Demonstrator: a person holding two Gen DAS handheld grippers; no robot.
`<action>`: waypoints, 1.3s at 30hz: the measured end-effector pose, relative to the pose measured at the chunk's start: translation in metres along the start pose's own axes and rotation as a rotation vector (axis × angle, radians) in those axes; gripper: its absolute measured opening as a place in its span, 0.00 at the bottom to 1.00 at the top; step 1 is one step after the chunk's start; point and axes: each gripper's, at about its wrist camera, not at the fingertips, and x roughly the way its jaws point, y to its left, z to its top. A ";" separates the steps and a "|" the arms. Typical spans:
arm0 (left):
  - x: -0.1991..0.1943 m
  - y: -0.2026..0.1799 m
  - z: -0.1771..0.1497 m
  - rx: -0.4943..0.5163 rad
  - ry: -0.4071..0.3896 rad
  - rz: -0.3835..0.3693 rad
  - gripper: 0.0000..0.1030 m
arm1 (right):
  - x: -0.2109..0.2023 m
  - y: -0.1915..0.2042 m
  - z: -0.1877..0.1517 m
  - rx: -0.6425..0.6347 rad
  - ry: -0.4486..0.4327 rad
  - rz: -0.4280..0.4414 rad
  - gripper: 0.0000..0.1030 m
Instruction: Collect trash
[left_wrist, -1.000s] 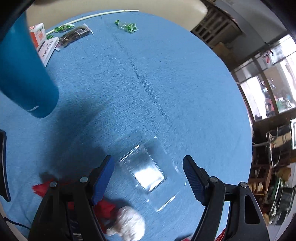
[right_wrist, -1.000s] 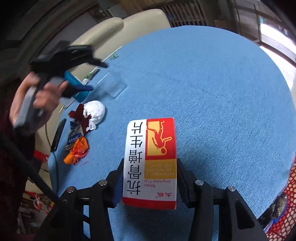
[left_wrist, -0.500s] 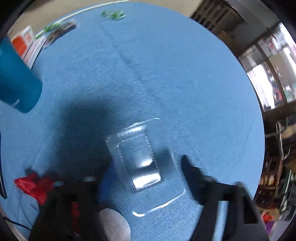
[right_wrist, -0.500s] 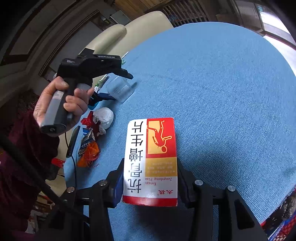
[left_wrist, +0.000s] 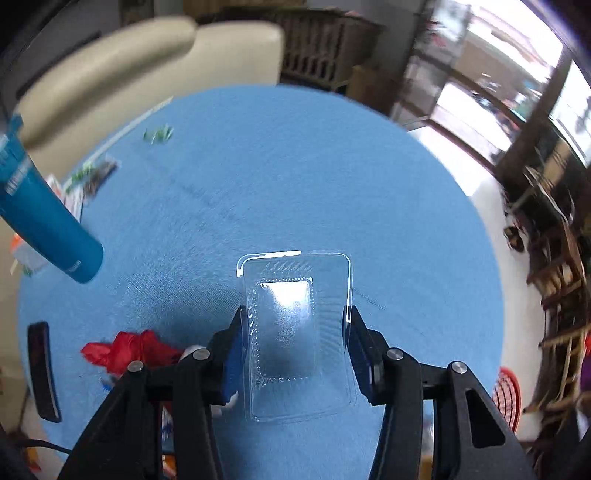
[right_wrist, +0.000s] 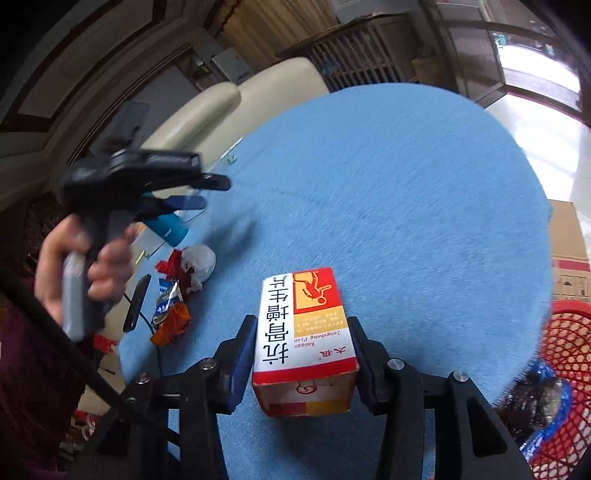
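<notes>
My left gripper (left_wrist: 293, 343) is shut on a clear plastic tray (left_wrist: 295, 332) and holds it above the blue round table (left_wrist: 332, 184). My right gripper (right_wrist: 303, 354) is shut on a red, white and yellow medicine box (right_wrist: 304, 332), held above the table's near edge. The left gripper also shows in the right wrist view (right_wrist: 201, 192), raised at the left. Loose trash lies on the table: red wrappers (left_wrist: 125, 350), a white crumpled tissue (right_wrist: 199, 260), an orange wrapper (right_wrist: 171, 325) and green wrappers (left_wrist: 159, 133).
A red mesh basket (right_wrist: 561, 369) with trash in it stands below the table's right edge. A teal bottle (left_wrist: 40, 218), a black phone (left_wrist: 42, 369) and small packets (left_wrist: 98, 177) lie on the table's left side. A cream sofa (left_wrist: 147, 55) is behind.
My left gripper closed on the clear tray and lifted it off the table. My right gripper carried the box toward the table edge, bringing the red basket into view.
</notes>
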 end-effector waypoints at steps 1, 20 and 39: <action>-0.013 0.000 -0.005 0.017 -0.019 0.000 0.51 | -0.003 0.000 -0.001 -0.001 -0.003 -0.008 0.48; -0.151 -0.067 -0.100 0.256 -0.267 0.021 0.52 | -0.131 -0.025 -0.023 0.053 -0.226 -0.135 0.47; -0.195 -0.148 -0.120 0.478 -0.434 0.057 0.52 | -0.217 -0.058 -0.037 0.133 -0.390 -0.123 0.47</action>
